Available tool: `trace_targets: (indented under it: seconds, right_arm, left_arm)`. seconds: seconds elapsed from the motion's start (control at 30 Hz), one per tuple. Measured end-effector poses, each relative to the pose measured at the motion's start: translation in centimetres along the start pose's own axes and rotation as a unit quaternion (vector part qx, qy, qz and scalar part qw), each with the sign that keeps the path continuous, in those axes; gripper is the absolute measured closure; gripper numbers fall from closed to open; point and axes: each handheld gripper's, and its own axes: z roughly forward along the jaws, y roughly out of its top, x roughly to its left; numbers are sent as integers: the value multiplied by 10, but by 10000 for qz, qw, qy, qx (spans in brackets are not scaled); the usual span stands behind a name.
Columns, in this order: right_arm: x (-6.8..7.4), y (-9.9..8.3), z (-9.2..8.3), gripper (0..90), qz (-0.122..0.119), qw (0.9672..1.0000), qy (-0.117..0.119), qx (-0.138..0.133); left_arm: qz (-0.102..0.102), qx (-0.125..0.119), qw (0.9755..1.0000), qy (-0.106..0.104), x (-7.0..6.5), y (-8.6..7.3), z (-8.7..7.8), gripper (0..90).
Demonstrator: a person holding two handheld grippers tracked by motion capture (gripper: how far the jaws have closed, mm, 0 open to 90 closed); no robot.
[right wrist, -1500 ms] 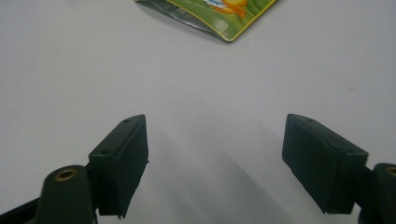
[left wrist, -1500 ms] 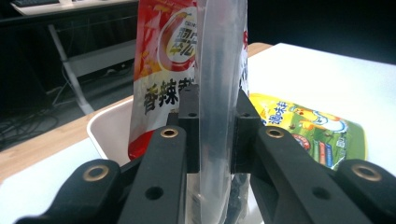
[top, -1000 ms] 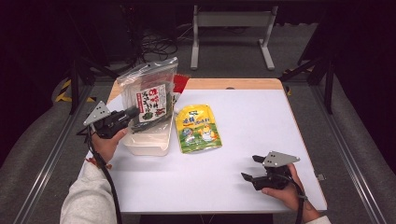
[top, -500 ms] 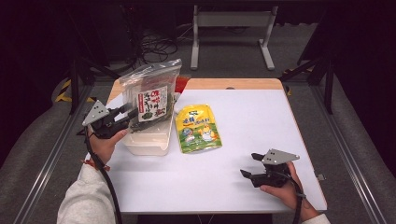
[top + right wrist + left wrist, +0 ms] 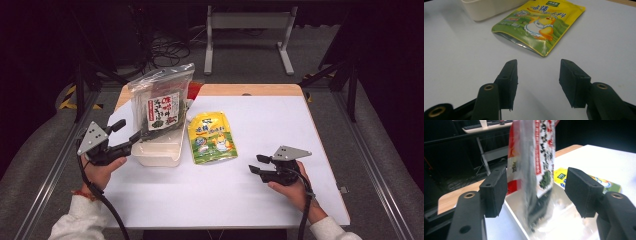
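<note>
Seaweed bag [image 5: 164, 102] stands upright in the tub [image 5: 159, 151], near the table's [image 5: 280, 125] far left corner. Pouch [image 5: 212, 137] lies flat just right of the tub. Left gripper [image 5: 123, 134] at the left edge beside the tub; right gripper [image 5: 256, 165] toward the near right corner, well apart from the pouch.

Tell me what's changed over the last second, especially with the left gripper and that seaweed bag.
The left gripper has let go of the seaweed bag: its jaws have just been opening and it has backed off to the left, leaving the bag standing in the white tub. The right gripper has just been closing partway on nothing, over bare table. The yellow pouch lies where it was.
</note>
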Motion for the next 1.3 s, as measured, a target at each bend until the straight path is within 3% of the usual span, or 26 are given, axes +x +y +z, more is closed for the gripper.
trace_targets:
  seconds: [0.13,0.3,0.43,0.47,0.57,0.67,0.7,0.77,0.83,0.93,1.1,1.23,1.3]
  right_arm:
    - [-2,10,17,523,99,9999,34,23]
    - [-8,21,35,497,205,9997,44,116]
    - [-12,30,53,424,297,9994,-31,180]
    - [-12,32,57,403,335,9992,-40,196]
    - [-17,40,75,393,426,9986,-30,313]
    - [-24,46,95,366,508,9976,-136,445]
    - [-28,47,103,345,573,9971,-179,471]
    - [-33,48,113,306,727,9958,-236,502]
    - [-39,50,121,270,943,9944,-134,454]
    - [-42,55,129,225,971,9939,-222,479]
    - [-49,60,143,150,1253,9902,6,615]
    - [-45,66,151,151,1186,9903,100,712]
    - [-42,69,153,212,1120,9901,316,785]
  left_arm:
    - [20,74,10000,-6,-18,-6,-17,308]
    - [33,310,9987,-398,-46,-20,-28,295]
    - [175,774,9936,-810,-71,-37,-28,279]
    - [294,941,9913,-877,-77,-42,-27,272]
    - [295,1173,9864,-1112,-89,-52,-25,265]
    - [471,1454,9794,-1320,-99,-60,-19,252]
    - [571,1510,9772,-1378,-102,-61,-17,248]
    - [585,1550,9752,-1470,-105,-63,-14,246]
    - [594,1595,9729,-1563,-106,-64,-10,239]
    - [580,1607,9715,-1646,-108,-65,-8,233]
    - [538,1602,9703,-1732,-108,-65,-4,221]
    - [530,1696,9664,-1858,-110,-67,2,214]
    - [539,1750,9652,-1867,-110,-67,5,206]
